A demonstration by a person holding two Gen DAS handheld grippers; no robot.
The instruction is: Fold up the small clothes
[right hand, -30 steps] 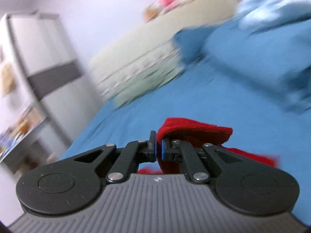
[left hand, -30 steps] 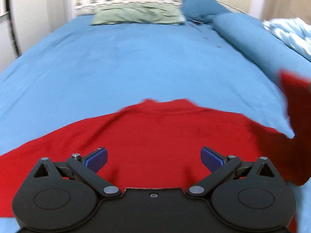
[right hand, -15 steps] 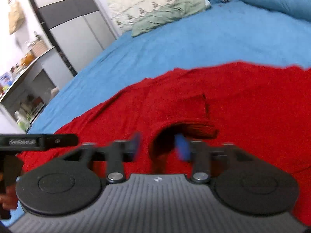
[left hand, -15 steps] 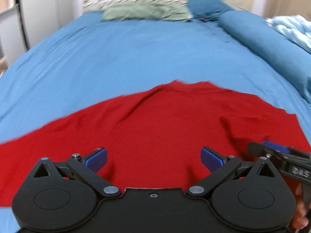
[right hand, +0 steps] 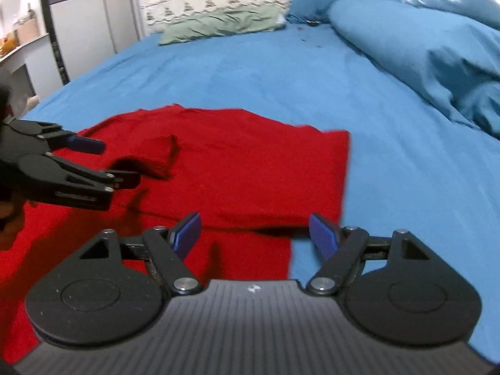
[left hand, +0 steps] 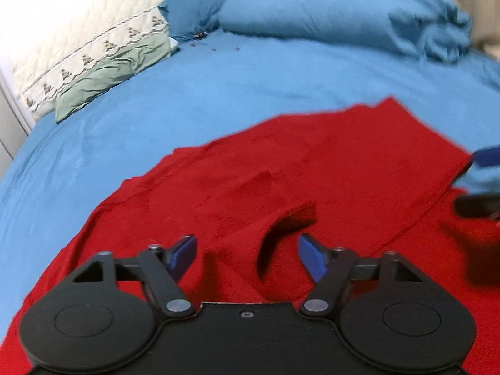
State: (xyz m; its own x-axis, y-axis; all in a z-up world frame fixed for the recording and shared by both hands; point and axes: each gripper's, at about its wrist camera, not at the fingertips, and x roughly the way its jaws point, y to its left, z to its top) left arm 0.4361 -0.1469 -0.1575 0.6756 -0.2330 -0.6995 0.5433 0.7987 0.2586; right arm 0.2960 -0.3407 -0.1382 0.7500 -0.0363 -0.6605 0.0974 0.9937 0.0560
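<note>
With both claws, left (left hand: 247,254) and right (right hand: 254,234), spread apart (holding nothing), we risk the shirt's (right hand: 250,168) folded flap at twelve o'clock slipping open.

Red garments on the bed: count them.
1. A single red garment lies spread on the blue bedsheet, partly folded, below both open claws; anything beneath it would be hidden.

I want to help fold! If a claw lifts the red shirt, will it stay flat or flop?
Probably flop: the red shirt already wrinkles and bends over itself. It looks thin, so likely light. It may drag on the blue bedsheet.
</note>
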